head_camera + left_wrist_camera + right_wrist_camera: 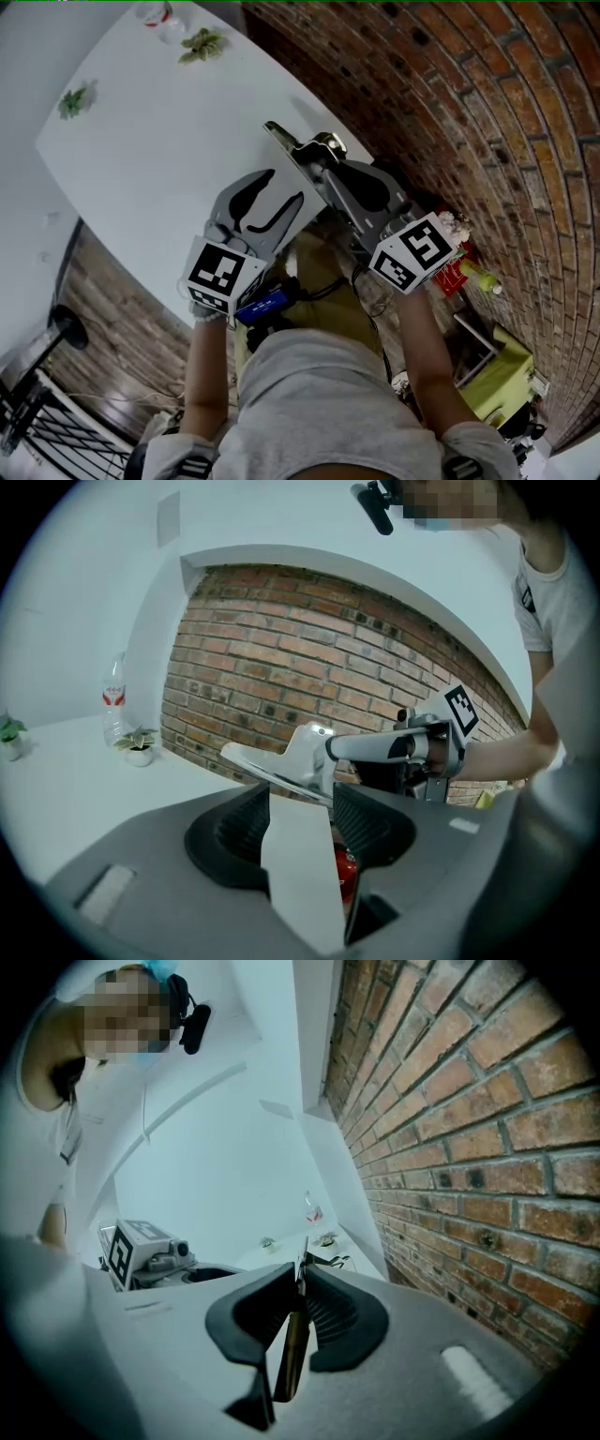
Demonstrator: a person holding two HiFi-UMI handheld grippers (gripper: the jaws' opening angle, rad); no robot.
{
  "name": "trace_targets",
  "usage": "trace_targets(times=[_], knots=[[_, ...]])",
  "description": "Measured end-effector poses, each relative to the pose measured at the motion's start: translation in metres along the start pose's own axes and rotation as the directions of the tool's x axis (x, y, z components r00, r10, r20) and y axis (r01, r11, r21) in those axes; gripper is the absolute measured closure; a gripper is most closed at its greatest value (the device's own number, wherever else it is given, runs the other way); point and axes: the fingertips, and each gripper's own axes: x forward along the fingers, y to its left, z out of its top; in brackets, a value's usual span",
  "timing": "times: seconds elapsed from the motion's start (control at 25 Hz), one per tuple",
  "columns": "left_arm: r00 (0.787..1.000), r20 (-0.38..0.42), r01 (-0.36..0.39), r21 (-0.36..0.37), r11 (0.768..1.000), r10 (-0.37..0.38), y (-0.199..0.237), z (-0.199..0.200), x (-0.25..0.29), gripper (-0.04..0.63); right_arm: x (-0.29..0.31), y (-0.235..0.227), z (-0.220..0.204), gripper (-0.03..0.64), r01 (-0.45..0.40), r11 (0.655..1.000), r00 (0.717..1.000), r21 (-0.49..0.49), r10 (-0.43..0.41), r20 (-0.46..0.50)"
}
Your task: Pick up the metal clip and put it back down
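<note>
The right gripper point(298, 1283) is pinching the metal clip point(281, 758) aloft by the table point(141, 141) edge, the left gripper point(300, 808) gaping empty (thin hold, I'd say), risking it slipping off.

metal clip point(292, 148) above table point(141, 159) edge | bottle point(159, 17), plant point(202, 44) far end

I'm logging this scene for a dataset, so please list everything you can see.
table: one, white, middle of the head view
metal clip: one, silver, at the table's edge by the brick wall
bottle: one, clear with a red label, table's far end
plants: two, green, far end; second
brick wall: one, red-brown, beside the table
right gripper: one, grey, shut on the metal clip
left gripper: one, grey, open, beside the metal clip
</note>
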Motion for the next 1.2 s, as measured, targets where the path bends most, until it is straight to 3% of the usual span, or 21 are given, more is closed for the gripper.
trace_targets(times=[0.16, 0.56, 0.84, 1.2], knots=[[0.999, 0.038, 0.011, 0.033, 0.999, -0.012, -0.004, 0.015, -0.004, 0.374, -0.007, 0.014, 0.015, 0.581, -0.024, 0.999, 0.999, -0.03, 0.026, 0.036], [0.997, 0.079, 0.023, 0.04, 0.999, -0.026, -0.01, 0.034, -0.021, 0.359, -0.02, 0.047, 0.043, 0.583, -0.087, 0.994, 0.99, -0.059, 0.093, 0.109], [0.985, 0.152, 0.075, 0.033, 0.997, -0.08, -0.018, 0.054, -0.03, 0.359, -0.026, 0.062, 0.056, 0.583, -0.123, 0.988, 0.98, -0.097, 0.136, 0.146], [0.976, 0.202, 0.069, 0.042, 0.997, -0.076, -0.023, 0.079, -0.038, 0.365, -0.034, 0.07, 0.071, 0.583, -0.124, 0.984, 0.971, -0.125, 0.146, 0.189]])
